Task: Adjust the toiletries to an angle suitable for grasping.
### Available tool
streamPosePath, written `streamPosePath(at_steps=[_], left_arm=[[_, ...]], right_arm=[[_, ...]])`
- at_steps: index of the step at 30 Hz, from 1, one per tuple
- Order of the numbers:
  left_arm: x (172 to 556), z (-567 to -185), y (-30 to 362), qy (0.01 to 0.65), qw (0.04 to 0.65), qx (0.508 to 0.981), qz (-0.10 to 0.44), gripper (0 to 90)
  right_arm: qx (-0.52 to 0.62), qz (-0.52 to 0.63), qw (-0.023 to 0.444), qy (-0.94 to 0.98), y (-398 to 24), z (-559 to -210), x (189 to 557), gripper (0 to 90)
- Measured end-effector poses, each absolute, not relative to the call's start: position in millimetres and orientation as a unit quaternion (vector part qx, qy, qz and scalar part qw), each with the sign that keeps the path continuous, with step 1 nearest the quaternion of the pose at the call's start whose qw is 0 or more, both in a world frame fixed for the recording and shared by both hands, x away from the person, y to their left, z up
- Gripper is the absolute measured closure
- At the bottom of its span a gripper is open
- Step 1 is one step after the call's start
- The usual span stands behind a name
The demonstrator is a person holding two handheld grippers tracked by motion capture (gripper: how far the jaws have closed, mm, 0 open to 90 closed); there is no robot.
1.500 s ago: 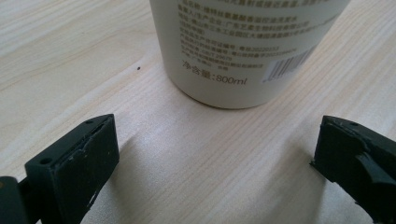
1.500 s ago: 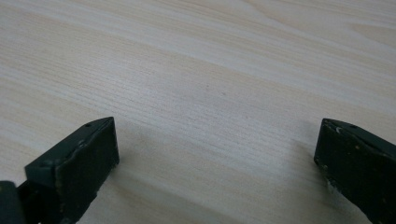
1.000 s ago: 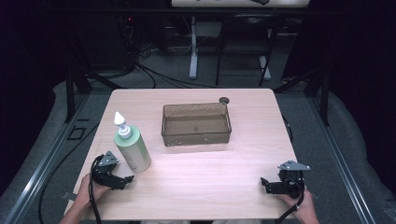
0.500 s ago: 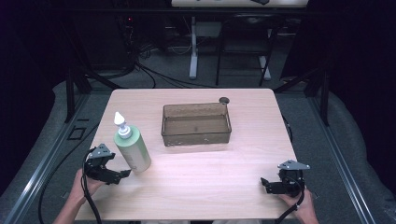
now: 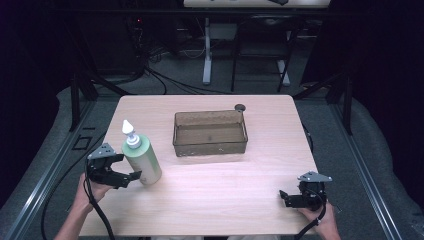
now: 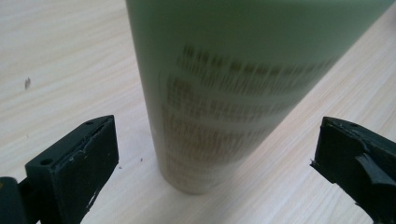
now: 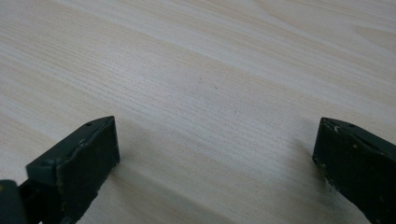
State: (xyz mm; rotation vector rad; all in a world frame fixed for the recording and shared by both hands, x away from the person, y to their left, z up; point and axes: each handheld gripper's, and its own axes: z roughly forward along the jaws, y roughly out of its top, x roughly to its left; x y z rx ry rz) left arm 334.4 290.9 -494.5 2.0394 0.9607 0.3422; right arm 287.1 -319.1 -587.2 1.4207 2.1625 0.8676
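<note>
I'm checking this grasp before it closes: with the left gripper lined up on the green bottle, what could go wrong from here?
1. The tall green bottle stands upright, and the left gripper is open around its lower part; a nudge from one jaw could tip it.
2. The bottle is round and smooth, so it might slip or twist as the jaws close.
3. It stands near the table edge and could topple off.

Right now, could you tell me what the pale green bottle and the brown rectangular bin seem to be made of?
The pale green bottle looks like opaque plastic with a smooth, satin surface and printed text. The brown rectangular bin appears to be translucent tinted plastic, as the wooden table shows through its walls.
</note>
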Motion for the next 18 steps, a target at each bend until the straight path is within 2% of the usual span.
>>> streamPosePath(at_steps=[18], left_arm=[[337, -485, 274, 0.381, 0.475, 0.77, 0.189, 0.0]], right_arm=[[0.513, 0.312, 0.206, 0.772, -319, -587, 287, 0.0]])
